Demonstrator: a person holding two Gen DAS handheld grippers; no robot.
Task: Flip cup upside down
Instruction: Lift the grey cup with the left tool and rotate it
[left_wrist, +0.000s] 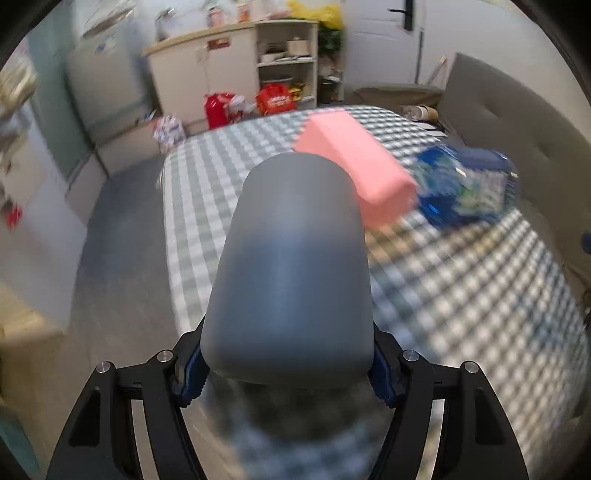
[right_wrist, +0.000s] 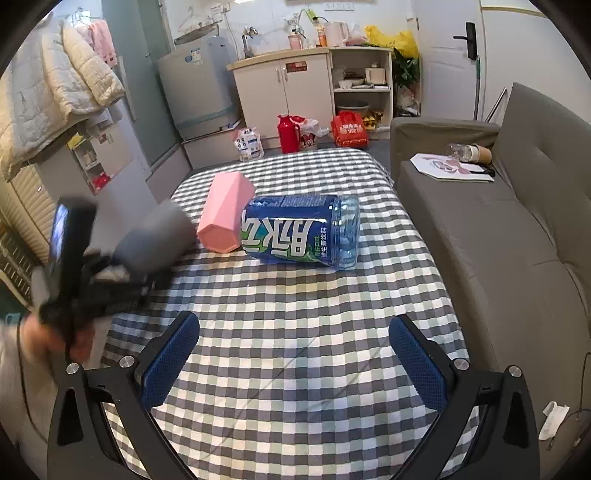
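Note:
My left gripper (left_wrist: 286, 373) is shut on a grey cup (left_wrist: 291, 266), gripping it near its wide end, with the cup's closed rounded end pointing away from the camera. The cup is lifted above the checked table (left_wrist: 461, 295) and the view is blurred by motion. In the right wrist view the left gripper (right_wrist: 122, 273) holds the grey cup (right_wrist: 155, 236) tilted at the table's left edge. My right gripper (right_wrist: 295, 350) is open and empty, low over the checked table (right_wrist: 295, 314) near its front.
A pink hexagonal cup (right_wrist: 225, 218) and a blue plastic jar (right_wrist: 301, 229) lie on their sides mid-table. A grey sofa (right_wrist: 498, 229) stands to the right. Cabinets (right_wrist: 291, 88), a fridge and bags on the floor are behind.

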